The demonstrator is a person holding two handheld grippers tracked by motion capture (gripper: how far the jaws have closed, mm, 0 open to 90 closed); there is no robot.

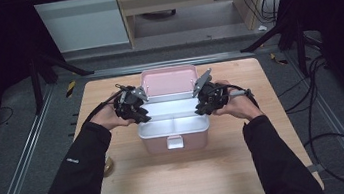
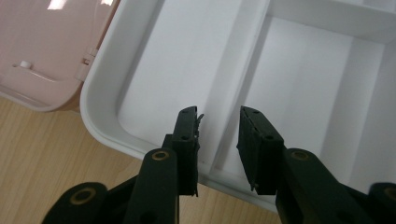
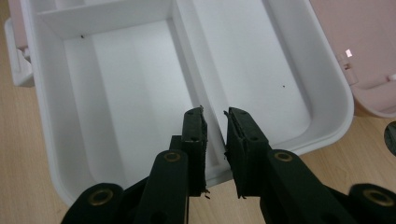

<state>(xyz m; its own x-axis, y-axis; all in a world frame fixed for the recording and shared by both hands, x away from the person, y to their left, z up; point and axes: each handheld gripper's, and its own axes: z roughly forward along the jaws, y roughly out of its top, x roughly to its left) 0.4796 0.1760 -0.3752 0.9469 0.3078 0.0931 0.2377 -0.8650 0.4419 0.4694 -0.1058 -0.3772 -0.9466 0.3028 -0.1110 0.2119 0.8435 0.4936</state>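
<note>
A pink box [image 1: 175, 139] stands open mid-table with its lid [image 1: 168, 80] tipped back. A white compartment tray [image 1: 171, 109] sits in its top. My left gripper [image 1: 139, 112] reaches in from the tray's left end. In the left gripper view its jaws [image 2: 219, 109] straddle the tray's middle divider [image 2: 243, 70], with a gap showing beside it. My right gripper [image 1: 201, 107] comes in from the right end. Its jaws [image 3: 215, 111] stand narrowly on either side of the same divider [image 3: 187, 56]. The tray compartments look bare.
The box has a white latch [image 1: 175, 142] on its front wall. The wooden table [image 1: 181, 181] lies bare in front of the box. A small round object [image 1: 108, 166] lies on it by the left sleeve. Cables [image 1: 324, 122] trail over the floor at the right.
</note>
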